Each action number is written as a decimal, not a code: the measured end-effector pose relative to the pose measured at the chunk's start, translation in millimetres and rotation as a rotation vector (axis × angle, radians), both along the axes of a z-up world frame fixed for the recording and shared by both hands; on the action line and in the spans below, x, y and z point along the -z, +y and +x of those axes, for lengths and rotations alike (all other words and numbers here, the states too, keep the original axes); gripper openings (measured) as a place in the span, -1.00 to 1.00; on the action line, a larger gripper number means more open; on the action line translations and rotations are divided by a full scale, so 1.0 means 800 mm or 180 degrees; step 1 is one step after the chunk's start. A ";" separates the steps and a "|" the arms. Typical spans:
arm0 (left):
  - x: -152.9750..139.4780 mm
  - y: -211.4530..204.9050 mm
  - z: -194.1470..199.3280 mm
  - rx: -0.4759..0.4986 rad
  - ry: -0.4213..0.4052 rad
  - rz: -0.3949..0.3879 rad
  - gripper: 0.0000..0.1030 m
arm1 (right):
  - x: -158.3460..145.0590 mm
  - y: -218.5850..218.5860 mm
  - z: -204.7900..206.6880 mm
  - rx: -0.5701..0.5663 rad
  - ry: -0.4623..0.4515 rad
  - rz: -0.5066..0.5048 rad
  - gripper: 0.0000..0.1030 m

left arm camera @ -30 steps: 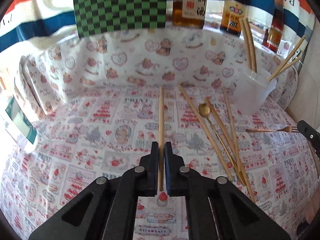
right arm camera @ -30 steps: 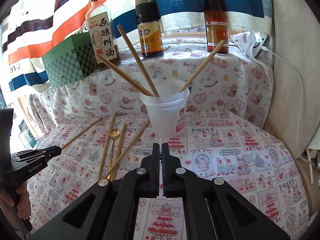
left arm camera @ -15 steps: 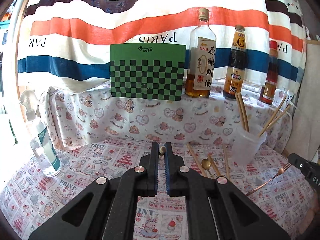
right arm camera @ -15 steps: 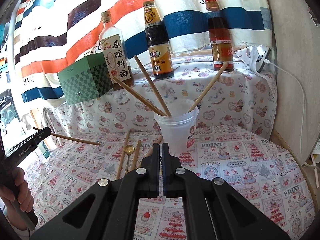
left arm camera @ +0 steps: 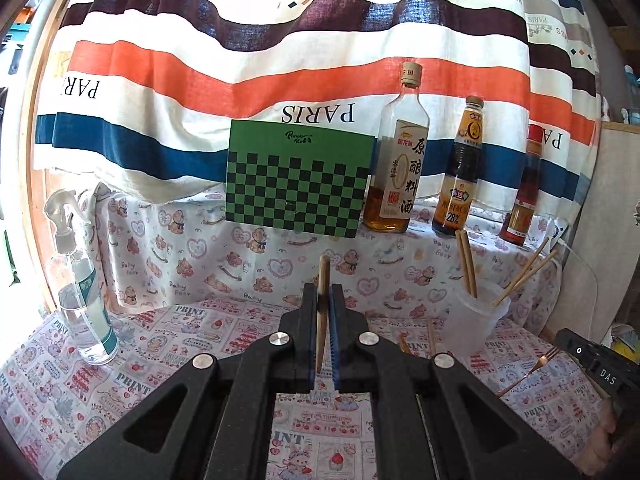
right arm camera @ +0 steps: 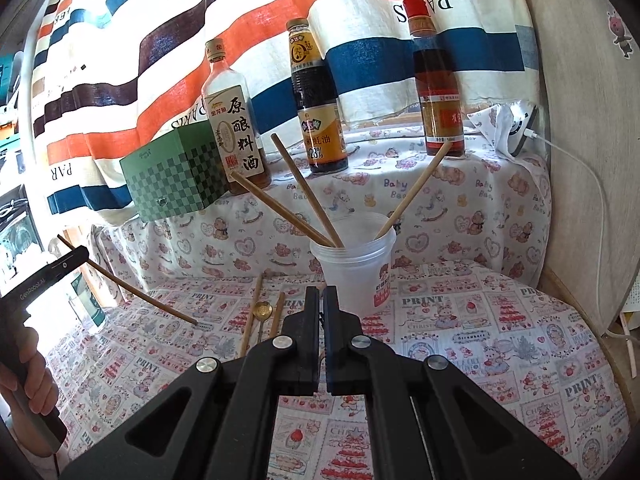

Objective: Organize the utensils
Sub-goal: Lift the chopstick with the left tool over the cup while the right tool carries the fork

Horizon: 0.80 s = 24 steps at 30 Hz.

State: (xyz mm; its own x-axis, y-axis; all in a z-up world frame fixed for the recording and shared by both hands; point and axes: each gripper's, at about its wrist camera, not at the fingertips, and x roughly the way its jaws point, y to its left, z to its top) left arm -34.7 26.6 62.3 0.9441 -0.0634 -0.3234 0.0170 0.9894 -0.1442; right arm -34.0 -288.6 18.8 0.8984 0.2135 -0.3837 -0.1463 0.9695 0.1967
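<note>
A chopstick is pinched in the left gripper, the cup at its 3 o'clock; the right gripper clamps a fork

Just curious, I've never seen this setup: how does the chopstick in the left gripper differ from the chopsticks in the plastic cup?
The held chopstick is clamped in the shut left gripper, clear of the table; the cup's chopsticks stand loose in the plastic cup. The held one slopes downward; the cup's lean upward and fan out. All look like the same plain wood.
</note>
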 end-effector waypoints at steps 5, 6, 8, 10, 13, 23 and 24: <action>-0.025 0.000 0.003 0.0072 0.0011 -0.0146 -0.91 | -0.001 -0.008 0.003 0.0009 -0.0004 0.0065 -0.96; -0.033 0.000 0.005 0.0086 0.0019 -0.0190 -0.91 | -0.003 -0.011 0.003 0.0010 -0.0018 0.0083 -0.96; -0.050 -0.003 0.008 0.0141 0.0026 -0.0248 -0.91 | -0.010 -0.014 0.005 -0.0004 -0.0010 0.0072 -0.96; -0.069 -0.012 0.009 0.0217 -0.0011 -0.0236 -0.91 | -0.023 -0.015 0.009 0.0030 0.0006 0.0042 -0.96; -0.098 -0.032 0.012 0.0232 -0.0106 -0.0158 -0.91 | -0.056 -0.018 0.017 0.0048 -0.0023 0.0028 -0.96; -0.166 -0.134 0.068 0.0415 -0.0270 -0.0041 -0.91 | -0.137 -0.052 0.092 0.0323 -0.0182 0.0244 -0.96; -0.171 -0.145 0.078 0.0409 -0.0262 -0.0052 -0.91 | -0.139 -0.056 0.098 0.0310 -0.0237 0.0311 -0.96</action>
